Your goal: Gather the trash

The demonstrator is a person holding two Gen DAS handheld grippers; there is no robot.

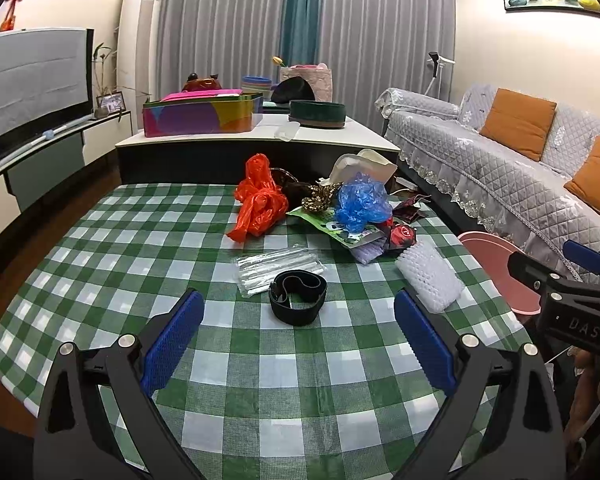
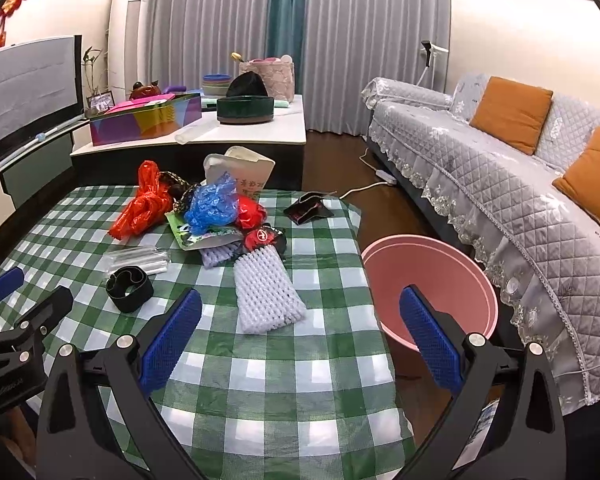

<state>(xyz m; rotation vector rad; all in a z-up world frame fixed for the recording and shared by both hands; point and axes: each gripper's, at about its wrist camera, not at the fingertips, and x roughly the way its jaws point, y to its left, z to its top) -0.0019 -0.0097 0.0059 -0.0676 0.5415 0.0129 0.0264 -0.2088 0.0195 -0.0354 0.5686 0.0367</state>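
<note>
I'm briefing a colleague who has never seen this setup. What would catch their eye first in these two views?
Probably the heap of bright litter at the far side of the green checked tablecloth: an orange-red plastic bag and a crumpled blue plastic bag among wrappers. Nearer lie a white foam net sleeve and a black elastic band. A pink bin stands on the floor beside the table's right edge.
</note>
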